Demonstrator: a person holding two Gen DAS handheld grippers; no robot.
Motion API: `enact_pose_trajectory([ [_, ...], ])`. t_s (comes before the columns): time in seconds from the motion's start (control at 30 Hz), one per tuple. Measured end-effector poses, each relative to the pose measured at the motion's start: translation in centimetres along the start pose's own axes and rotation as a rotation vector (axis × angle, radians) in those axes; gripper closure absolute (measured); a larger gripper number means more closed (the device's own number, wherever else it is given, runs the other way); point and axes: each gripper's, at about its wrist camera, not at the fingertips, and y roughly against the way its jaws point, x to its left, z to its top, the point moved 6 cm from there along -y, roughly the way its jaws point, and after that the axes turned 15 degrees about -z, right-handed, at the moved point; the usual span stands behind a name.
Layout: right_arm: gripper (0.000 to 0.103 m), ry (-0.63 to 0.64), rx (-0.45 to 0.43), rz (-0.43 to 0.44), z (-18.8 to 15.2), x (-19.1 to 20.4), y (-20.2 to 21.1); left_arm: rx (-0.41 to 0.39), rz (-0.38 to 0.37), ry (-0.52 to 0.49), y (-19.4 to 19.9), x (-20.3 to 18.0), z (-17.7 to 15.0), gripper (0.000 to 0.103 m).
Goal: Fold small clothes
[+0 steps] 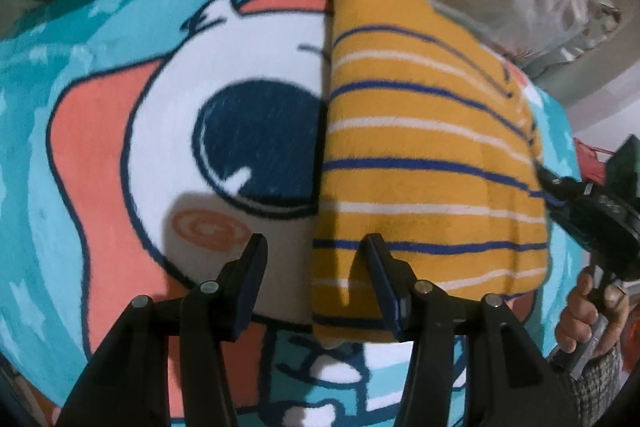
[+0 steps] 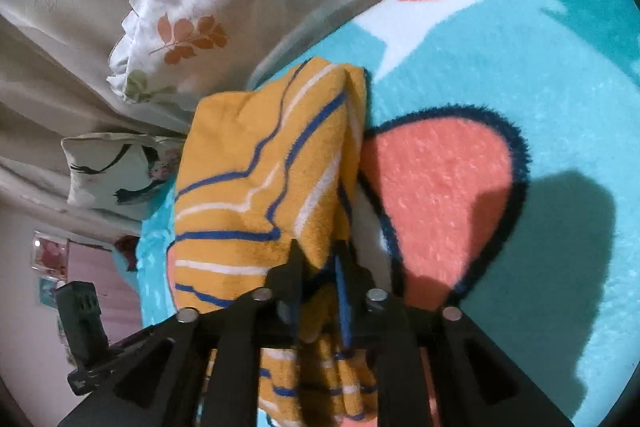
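Blanket: In the left wrist view we see a fluffy blue blanket (image 1: 36,155) that fills the left and middle of the frame. It has a big cartoon picture on it, with white, pink and a dark blue round shape.

Left claw: We see our left gripper (image 1: 316,267) at the bottom middle of that view. Its two black fingers stand apart, and nothing is pinched between them. The left finger is over the blanket. The right finger is over the near edge of the cloth.

Cloth: The yellow cloth (image 1: 424,163) with blue and white stripes lies on the blanket, right of the middle. It is folded, and its left edge runs straight up and down the frame.

Right claw from afar: At the right edge of the left wrist view, the right gripper (image 1: 552,187) meets the right side of the cloth. A hand (image 1: 588,315) holds its handle at the lower right.

Pillows: In the right wrist view we see a white pillow (image 2: 188,27) with orange leaves at the upper left. A smaller pillow (image 2: 116,171) sits at the left, below it.

Cloth again: The yellow cloth (image 2: 256,179) is bunched up in the middle of the right wrist view.

Right claw close up: Its fingers sit close together at the bottom middle of its own view, squeezing a fold of the yellow cloth.
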Motion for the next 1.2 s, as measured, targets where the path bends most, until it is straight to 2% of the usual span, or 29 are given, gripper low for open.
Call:
enact_pose_trajectory([
  [0.07,0.074,0.022,-0.017,-0.042,0.2,-0.1,0.3,0.011,0.007,0.015,-0.4,0.3,0.0,0.049],
  [0.17,0.071,0.034,-0.042,-0.082,0.7,-0.4,1.6,0.009,0.029,-0.011,-0.4,0.1,0.0,0.049],
  [0.3,0.071,0.099,-0.19,-0.157,2.2,1.3,5.0,-0.001,0.059,-0.034,-0.5,-0.2,-0.1,0.048],
  [0.37,0.071,0.14,-0.233,-0.161,3.0,2.8,5.7,-0.004,0.056,-0.032,-0.4,-0.1,-0.1,0.048],
  [0.43,0.071,0.174,-0.21,-0.127,3.5,4.1,5.1,-0.005,0.053,-0.036,-0.1,0.0,-0.4,0.048],
  [0.53,0.071,0.224,-0.125,-0.099,3.6,5.4,1.9,0.007,0.086,-0.07,0.4,0.2,-1.2,0.048],
  [0.63,0.074,0.245,-0.072,-0.194,4.1,4.1,-1.9,0.024,0.155,-0.112,1.3,1.0,-2.4,0.048],
  [0.7,0.075,0.235,-0.084,-0.214,4.7,3.0,-2.4,0.042,0.214,-0.12,2.0,2.3,-3.3,0.048],
  [0.8,0.074,0.235,-0.091,-0.241,5.2,2.5,-1.8,0.054,0.203,-0.082,2.9,3.8,-4.3,0.048],
  [0.83,0.071,0.243,-0.101,-0.266,5.3,2.3,-1.4,0.046,0.192,-0.075,3.3,4.0,-4.4,0.048],
  [0.9,0.071,0.252,-0.133,-0.314,5.4,2.1,-0.3,0.011,0.175,-0.069,4.4,4.1,-4.3,0.048],
  [1.0,0.071,0.235,-0.16,-0.255,5.2,2.5,2.1,-0.045,0.135,-0.077,5.3,2.9,-3.5,0.048],
  [1.1,0.071,0.238,-0.174,-0.132,4.0,4.1,4.1,-0.068,0.093,-0.096,4.8,1.2,-2.4,0.048],
  [1.2,0.071,0.241,-0.092,0.023,1.5,6.1,3.3,-0.061,0.063,-0.122,2.5,-1.6,-1.1,0.048],
])
